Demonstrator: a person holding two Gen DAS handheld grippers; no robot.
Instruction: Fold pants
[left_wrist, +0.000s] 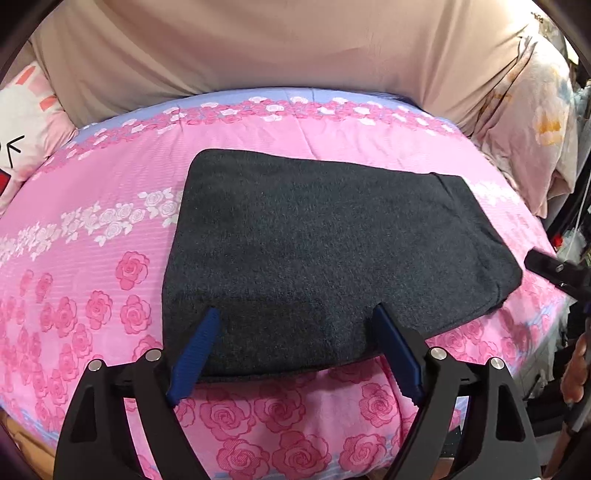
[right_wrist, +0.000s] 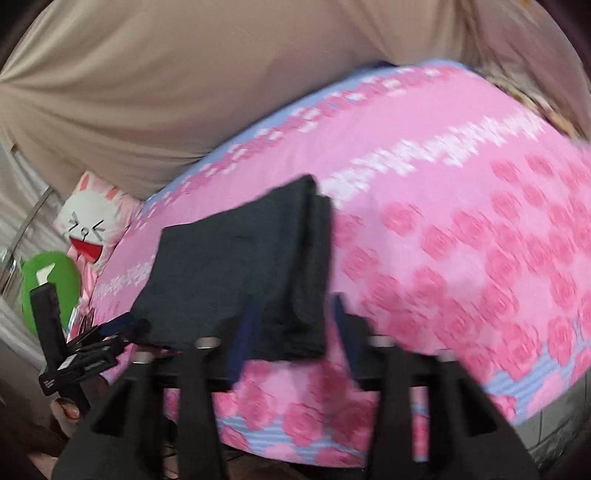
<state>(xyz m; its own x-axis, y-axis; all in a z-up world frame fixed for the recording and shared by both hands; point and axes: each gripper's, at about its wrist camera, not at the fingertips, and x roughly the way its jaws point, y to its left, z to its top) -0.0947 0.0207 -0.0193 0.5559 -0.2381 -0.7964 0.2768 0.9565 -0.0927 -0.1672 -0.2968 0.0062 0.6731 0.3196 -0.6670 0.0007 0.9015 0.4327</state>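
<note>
My left claw (left_wrist: 297, 314) stands wide over the folded dark pants (left_wrist: 325, 243); my right claw (right_wrist: 295, 310), blurred, seems parted, holding nothing.

- The folded pants (left_wrist: 325, 251) lay on the pink rose bedspread (left_wrist: 92, 229), taking up its middle and near part.
- Left of the pants a broad stretch of bedspread was bare, and so was the band beyond them.
- A beige fabric wall (left_wrist: 258, 44) closed the far side.
- A rabbit-face pillow (left_wrist: 22, 122) blocked the far left corner, with a green cushion (right_wrist: 51, 284) beside it.
- A pale floral pillow (left_wrist: 535, 122) blocked the far right.
- The left gripper (left_wrist: 295, 317) stood wide over the pants' near edge.
</note>
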